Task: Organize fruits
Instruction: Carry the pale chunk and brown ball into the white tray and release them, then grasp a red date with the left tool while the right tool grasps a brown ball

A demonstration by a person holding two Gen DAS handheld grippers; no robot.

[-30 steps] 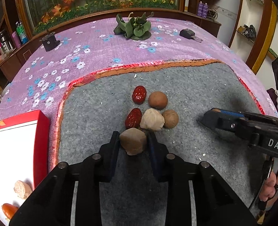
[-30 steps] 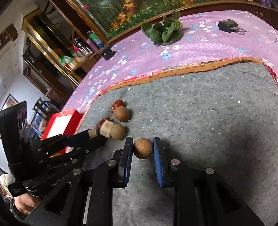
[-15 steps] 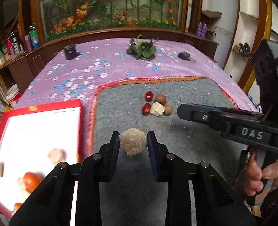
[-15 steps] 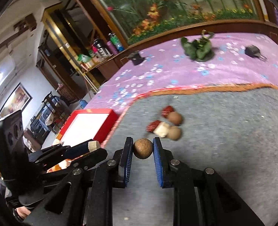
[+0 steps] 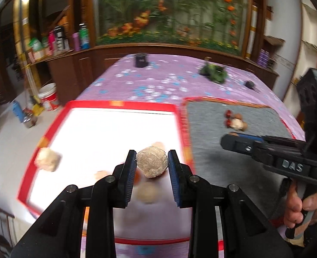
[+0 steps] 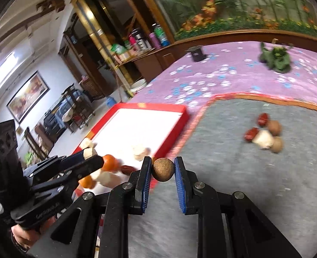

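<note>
Left fingers [image 5: 151,161] clamp pale lump [image 5: 151,163] over red tray [image 5: 119,105]; right fingers [image 6: 163,168] clamp, seemingly, brown ball [image 6: 163,169]

Home living room, framed painting [image 6: 27,95], floral tablecloth [image 6: 222,73], wooden cabinets [image 5: 72,73]

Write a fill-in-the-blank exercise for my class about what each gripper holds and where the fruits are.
1. The left gripper is shut on a pale, ____ piece.
2. The right gripper is shut on a round brown ____.
3. The tray has a ____ rim.
4. The loose fruits lie on the ____ mat.

Missing words: lumpy; ball; red; grey
</note>
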